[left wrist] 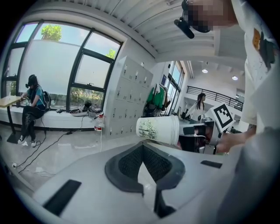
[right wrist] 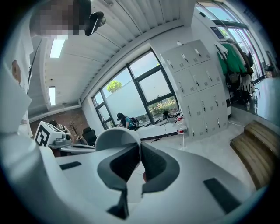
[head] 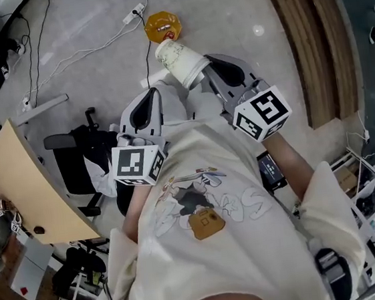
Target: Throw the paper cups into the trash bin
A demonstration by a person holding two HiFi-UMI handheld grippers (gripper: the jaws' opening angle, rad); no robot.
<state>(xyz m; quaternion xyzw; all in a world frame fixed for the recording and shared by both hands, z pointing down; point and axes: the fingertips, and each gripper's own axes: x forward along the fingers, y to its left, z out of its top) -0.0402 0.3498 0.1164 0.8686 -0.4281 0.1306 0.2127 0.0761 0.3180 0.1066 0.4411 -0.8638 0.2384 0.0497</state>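
Observation:
A white paper cup with a green print hangs tilted over the grey floor, and my right gripper is shut on its rim. In the right gripper view the cup's wall sits between the dark pads of the right gripper. My left gripper is just left of the cup, shut, with nothing in it. The left gripper view shows the left gripper with its pads together and the cup lying sideways beyond it. A small orange-yellow container stands on the floor just ahead of the cup.
A wooden tabletop and a black office chair are at my left. Cables and a power strip lie on the floor ahead. A wooden step runs along the right. Grey lockers stand by the windows.

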